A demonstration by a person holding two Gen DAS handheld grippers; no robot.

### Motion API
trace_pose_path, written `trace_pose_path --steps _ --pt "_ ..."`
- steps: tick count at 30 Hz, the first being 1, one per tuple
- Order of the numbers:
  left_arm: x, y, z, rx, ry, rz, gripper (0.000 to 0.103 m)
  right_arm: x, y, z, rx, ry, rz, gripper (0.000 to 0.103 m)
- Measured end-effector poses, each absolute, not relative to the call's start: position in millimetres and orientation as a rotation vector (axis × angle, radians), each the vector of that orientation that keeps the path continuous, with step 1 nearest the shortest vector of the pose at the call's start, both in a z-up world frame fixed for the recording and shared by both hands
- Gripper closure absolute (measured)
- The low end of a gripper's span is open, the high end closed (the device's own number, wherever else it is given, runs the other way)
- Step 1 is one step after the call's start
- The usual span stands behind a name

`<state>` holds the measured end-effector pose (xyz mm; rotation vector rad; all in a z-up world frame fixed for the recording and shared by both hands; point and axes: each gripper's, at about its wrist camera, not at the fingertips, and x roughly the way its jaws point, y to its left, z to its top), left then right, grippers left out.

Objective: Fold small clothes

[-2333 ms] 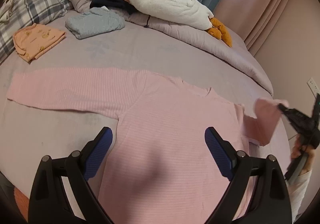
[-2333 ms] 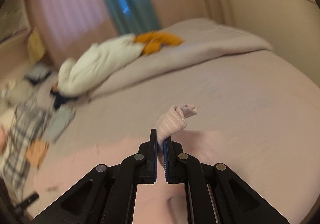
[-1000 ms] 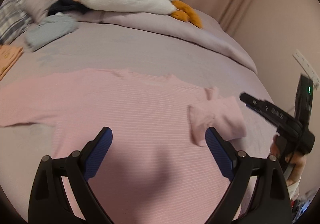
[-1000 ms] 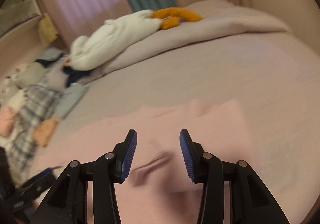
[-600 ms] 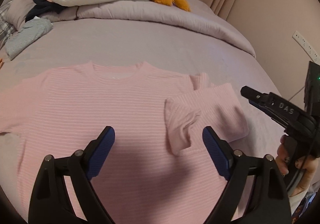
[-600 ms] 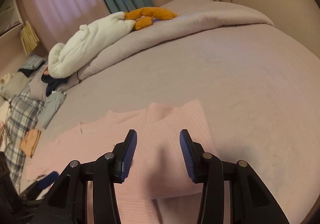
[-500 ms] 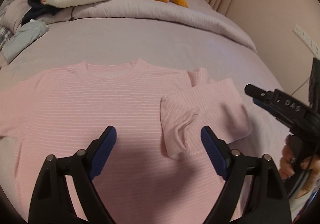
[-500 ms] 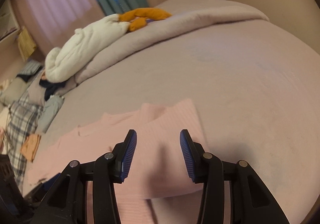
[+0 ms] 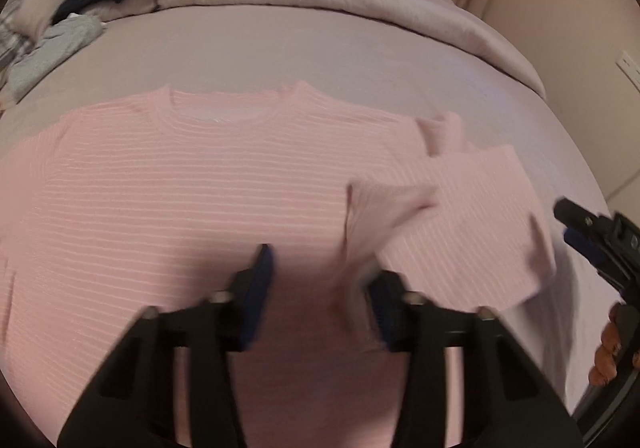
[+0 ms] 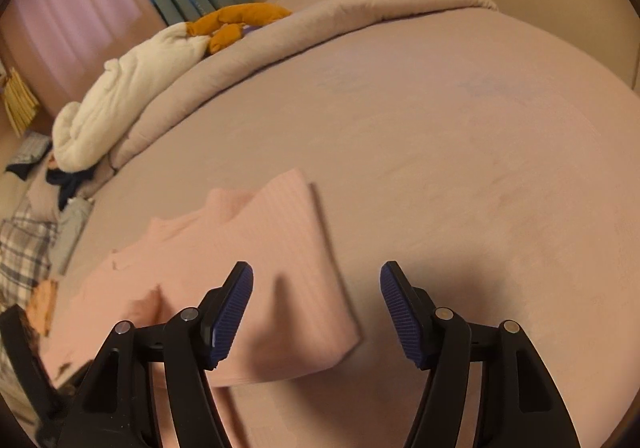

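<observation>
Pink striped top (image 9: 192, 199) is lying flat on the bed (image 9: 320, 47), neck hole away from you, its right sleeve (image 9: 472, 215) folded in across the chest; the cuff is blurring out near your left gripper (image 9: 320, 284). You're hovering that gripper low over the chest, jaws apart, nothing between them. Right gripper (image 10: 316, 308) is hanging released beside the sleeve edge, also holding nothing.
</observation>
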<state>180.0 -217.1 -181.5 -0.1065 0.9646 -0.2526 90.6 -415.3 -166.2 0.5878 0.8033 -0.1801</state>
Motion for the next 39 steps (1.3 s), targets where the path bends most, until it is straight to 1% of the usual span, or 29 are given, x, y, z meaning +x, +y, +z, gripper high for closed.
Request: trace_pose_path --steps 1,2,3,4,6,17,25,32,39 --pt "180 -216 -181 -0.12 0.954 -0.254 0.087 90 -417 -166 0.587 0.802 -0.179 0.037" --pt "180 -216 -181 -0.129 0.946 -0.251 0.088 90 -418 -167 0.594 0.8 -0.172 0.037" --pt "180 -217 -180 -0.132 0.943 -0.254 0.092 90 -420 -168 0.603 0.797 -0.161 0.037" --pt "179 -217 -180 -0.134 0.941 -0.259 0.095 89 -421 -168 0.615 0.79 -0.148 0.037" --pt "177 -216 -177 -0.153 0.932 -0.254 0.097 88 -422 -170 0.621 0.789 -0.137 0.037" --pt "170 -207 -136 -0.217 0.862 -0.242 0.098 88 -420 -174 0.649 0.793 -0.099 0.037" --pt "165 -175 -103 -0.269 0.817 -0.223 0.098 88 -417 -172 0.649 0.792 -0.078 0.037" --pt "161 -147 -74 -0.261 0.756 -0.158 0.098 91 -412 -171 0.63 0.793 -0.047 0.037" --pt "157 -116 -57 -0.284 0.719 -0.109 0.098 99 -395 -169 0.592 0.809 0.024 0.037"
